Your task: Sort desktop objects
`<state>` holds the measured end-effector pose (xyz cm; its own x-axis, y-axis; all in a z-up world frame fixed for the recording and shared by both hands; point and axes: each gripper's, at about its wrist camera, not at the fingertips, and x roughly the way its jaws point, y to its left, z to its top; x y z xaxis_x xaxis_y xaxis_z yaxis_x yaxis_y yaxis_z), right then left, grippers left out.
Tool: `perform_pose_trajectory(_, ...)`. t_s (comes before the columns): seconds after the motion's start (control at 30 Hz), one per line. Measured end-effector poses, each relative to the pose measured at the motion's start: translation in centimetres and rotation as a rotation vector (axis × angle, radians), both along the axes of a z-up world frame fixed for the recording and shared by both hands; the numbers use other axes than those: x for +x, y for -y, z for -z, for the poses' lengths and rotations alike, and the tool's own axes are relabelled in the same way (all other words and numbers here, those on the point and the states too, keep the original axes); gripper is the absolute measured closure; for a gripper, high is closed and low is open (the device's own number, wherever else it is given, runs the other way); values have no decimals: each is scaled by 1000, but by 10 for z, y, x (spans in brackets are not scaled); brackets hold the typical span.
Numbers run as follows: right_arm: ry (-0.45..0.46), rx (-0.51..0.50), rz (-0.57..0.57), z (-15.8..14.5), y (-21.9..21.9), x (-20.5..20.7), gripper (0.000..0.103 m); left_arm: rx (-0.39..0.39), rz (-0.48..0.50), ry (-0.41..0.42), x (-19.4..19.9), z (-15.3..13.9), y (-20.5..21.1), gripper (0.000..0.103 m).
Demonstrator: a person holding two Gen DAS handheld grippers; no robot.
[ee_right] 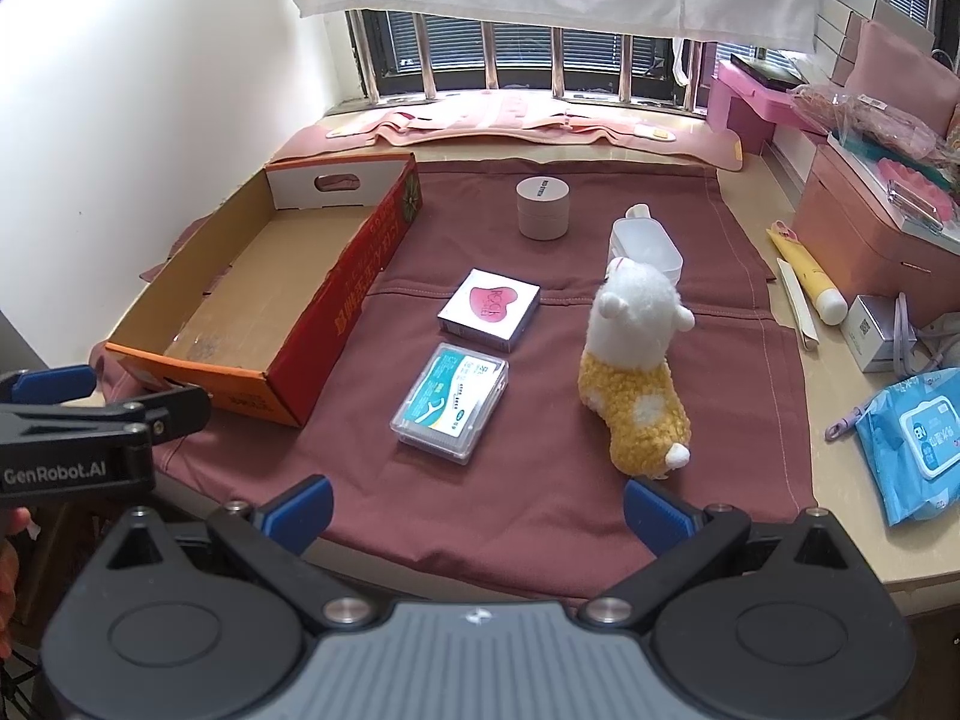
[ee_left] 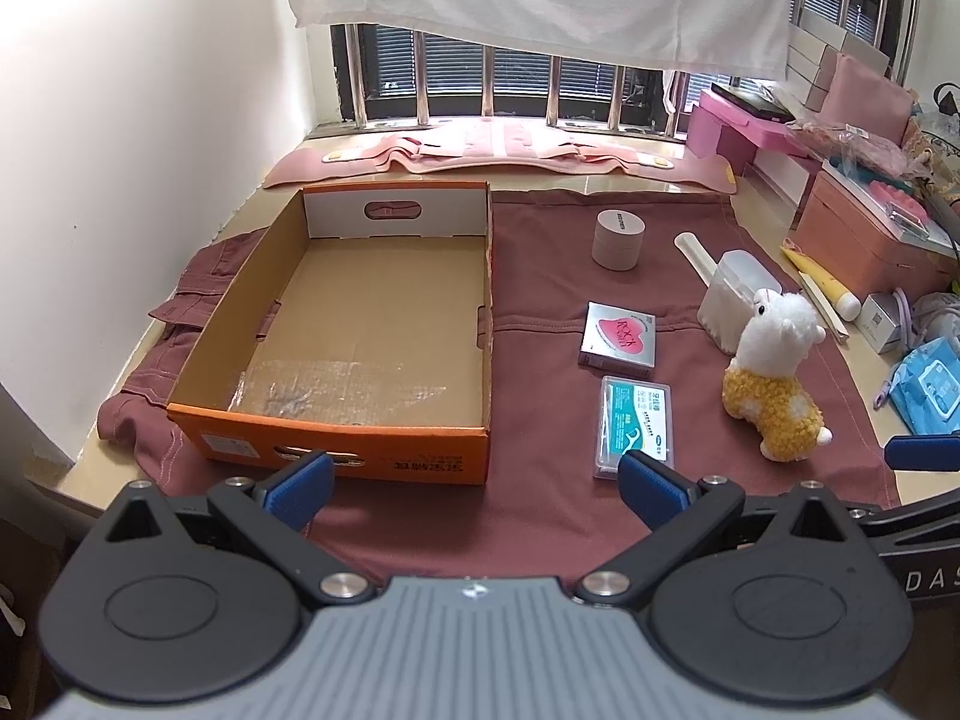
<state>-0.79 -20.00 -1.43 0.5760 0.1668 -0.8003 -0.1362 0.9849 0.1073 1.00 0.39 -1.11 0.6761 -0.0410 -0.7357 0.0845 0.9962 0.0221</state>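
An empty orange cardboard box sits at the left on a maroon cloth. To its right lie a floss-pick case, a silver box with a pink heart, a plush alpaca, a clear cotton-swab box and a round beige jar. My left gripper is open and empty, near the box's front wall. My right gripper is open and empty, in front of the case and alpaca.
A blue wipes pack, a yellow tube, a small silver box and pink storage boxes crowd the right side. A white wall is at the left. Pink cloth lies under the barred window.
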Motion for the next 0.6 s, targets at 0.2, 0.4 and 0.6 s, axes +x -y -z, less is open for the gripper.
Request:
perform_pose_trajectory(0.2,-2,3,6,1,-1,-1,0,1,4,0,1,0,-1,0)
perform_pose_trajectory(0.4,-7,4,14,3,-1,-1,0,2,10,1,1,0,0,0)
perform_pose_trajectory(0.6,-8,3,18,4,-1,-1,0,2,16,2,2,0,0,0)
